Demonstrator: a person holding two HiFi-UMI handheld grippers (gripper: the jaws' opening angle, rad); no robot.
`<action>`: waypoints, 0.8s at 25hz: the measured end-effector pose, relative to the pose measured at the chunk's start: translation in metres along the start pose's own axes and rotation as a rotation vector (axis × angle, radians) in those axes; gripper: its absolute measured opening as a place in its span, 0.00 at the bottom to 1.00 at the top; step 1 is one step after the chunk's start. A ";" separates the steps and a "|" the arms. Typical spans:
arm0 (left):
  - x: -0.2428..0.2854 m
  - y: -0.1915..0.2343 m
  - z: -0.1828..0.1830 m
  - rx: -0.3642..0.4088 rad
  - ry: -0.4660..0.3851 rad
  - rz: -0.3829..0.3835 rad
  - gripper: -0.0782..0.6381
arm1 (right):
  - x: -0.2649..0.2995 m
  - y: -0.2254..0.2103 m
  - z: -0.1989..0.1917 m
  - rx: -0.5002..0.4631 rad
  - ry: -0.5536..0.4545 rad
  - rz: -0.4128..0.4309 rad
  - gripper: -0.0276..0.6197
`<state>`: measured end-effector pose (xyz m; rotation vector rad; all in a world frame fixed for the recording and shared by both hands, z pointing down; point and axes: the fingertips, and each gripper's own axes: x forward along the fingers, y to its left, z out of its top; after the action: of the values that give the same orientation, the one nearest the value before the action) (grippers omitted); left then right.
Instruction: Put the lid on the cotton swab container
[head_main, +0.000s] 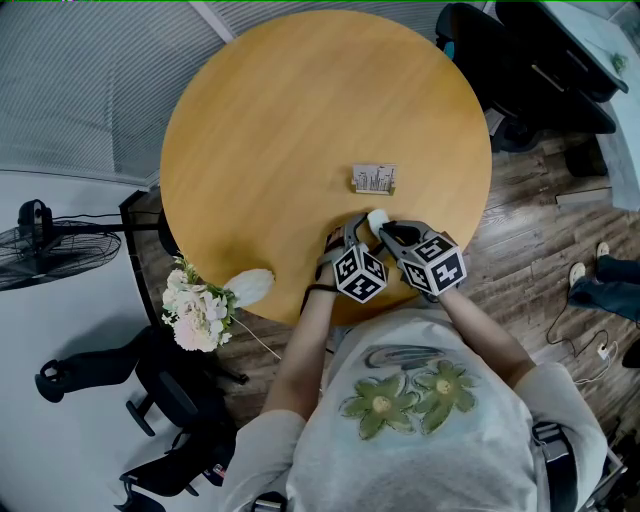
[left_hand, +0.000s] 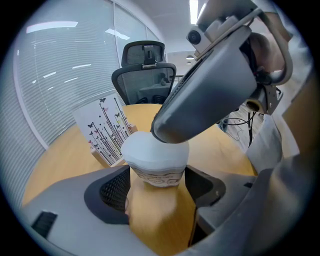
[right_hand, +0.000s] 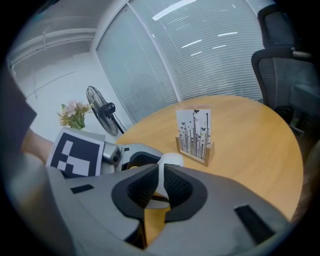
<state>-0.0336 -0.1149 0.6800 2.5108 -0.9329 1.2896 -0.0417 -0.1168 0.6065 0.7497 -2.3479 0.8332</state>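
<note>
White lid (right_hand: 169, 160), one, is pinched in the nearly closed right tongs (right_hand: 159, 186). The left tongs (left_hand: 157, 191), wide apart, clasp the one container (left_hand: 158, 176). One card stand (head_main: 374, 179) is on the table (head_main: 300, 110).

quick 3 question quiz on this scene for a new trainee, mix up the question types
1. True or false: the left gripper grips the cotton swab container.
2. What does the right gripper pinch? A) the white lid B) a spoon C) a cable
3. Fill in: the card stand stands on a round ___ table.
Key: 1 true; 2 A; 3 wooden.
</note>
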 end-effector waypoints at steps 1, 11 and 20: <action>0.000 0.000 0.000 -0.001 0.000 0.000 0.58 | 0.000 -0.002 0.000 -0.003 0.005 -0.008 0.08; 0.000 0.000 0.000 -0.007 -0.002 -0.002 0.58 | 0.004 -0.003 -0.003 -0.111 0.107 -0.036 0.04; 0.001 0.000 0.001 -0.015 0.006 -0.002 0.58 | 0.010 -0.001 -0.007 -0.327 0.375 -0.044 0.04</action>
<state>-0.0323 -0.1158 0.6797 2.4944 -0.9354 1.2836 -0.0461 -0.1160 0.6180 0.4593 -2.0508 0.5000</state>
